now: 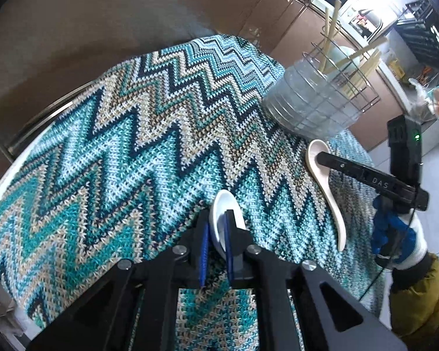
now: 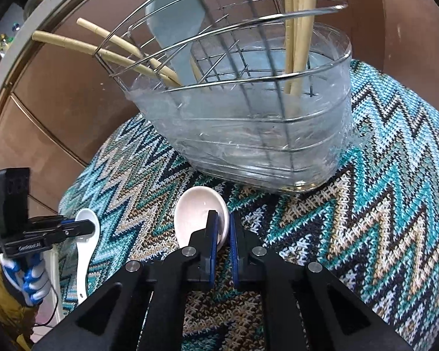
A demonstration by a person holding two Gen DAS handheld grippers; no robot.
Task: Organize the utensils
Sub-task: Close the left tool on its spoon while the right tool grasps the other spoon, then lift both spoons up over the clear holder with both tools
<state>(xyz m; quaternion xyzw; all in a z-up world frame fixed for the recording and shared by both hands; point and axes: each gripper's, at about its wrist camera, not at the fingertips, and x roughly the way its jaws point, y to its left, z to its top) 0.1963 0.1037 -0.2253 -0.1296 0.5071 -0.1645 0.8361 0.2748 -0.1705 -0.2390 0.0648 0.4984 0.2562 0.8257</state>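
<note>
Each gripper (image 1: 216, 228) (image 2: 223, 228) pinches a spoon (image 1: 219, 213) (image 2: 199, 213) (bowl end) — white, cream.

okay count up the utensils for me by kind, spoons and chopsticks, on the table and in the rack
Spoons: 3, a white spoon in the left gripper, a cream spoon in the right gripper, a pale blue spoon in the wire rack.
Chopsticks: at least 5 showing.
Total: at least 8.

Two spoons (image 1: 326, 187) (image 1: 224, 219) lie on the cloth (image 1: 117, 152) before the rack (image 1: 333, 93) (chopsticks (image 1: 330, 32) inside).
</note>
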